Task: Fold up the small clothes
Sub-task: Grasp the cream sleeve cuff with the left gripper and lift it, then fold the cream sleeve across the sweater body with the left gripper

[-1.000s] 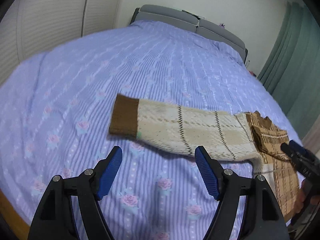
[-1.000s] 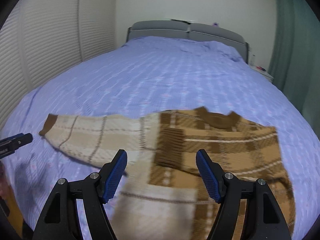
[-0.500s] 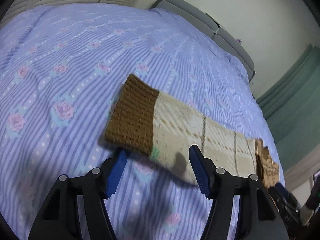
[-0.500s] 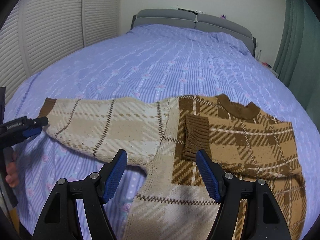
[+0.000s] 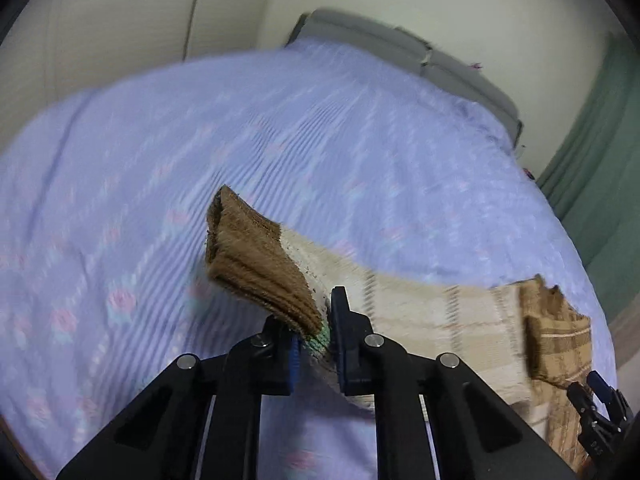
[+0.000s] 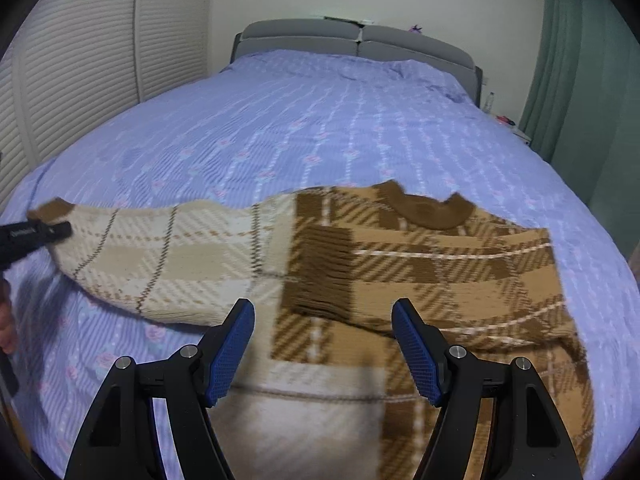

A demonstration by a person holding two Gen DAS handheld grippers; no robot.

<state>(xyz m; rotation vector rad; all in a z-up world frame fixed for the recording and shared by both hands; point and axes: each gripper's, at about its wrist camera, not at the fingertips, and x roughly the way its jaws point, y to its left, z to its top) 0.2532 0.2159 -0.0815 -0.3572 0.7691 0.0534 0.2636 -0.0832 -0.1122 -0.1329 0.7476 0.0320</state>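
While your left tongs are just finishing closing, they are clamping the near edge of the sweater's left sleeve, right where the brown cuff is meeting the cream knit. That cuff is lifting off the bed and folding up in the middle of the left wrist frame; motion blur is smearing the whole view, so the weave and the bedspread's flowers are hard to make out. You are seeing only part of the garment there: its body is running out of the frame at lower right, behind the tip of your right tongs.

In the right wrist view your right tongs are standing apart with nothing between the blue pads, hanging over the sweater's lower middle. One sweater is lying across the bed, cream on the frame's left half and brown plaid on the right. Two sleeves are showing: one is stretching toward the left edge, where the black tip of the left tongs is gripping it, and the other sleeve is lying folded across the chest. The hem is cut off by the bottom of the frame and partly hidden by the tong arms. A sliver of your hand is peeking in at the far left edge. One grey headboard is standing at top centre.
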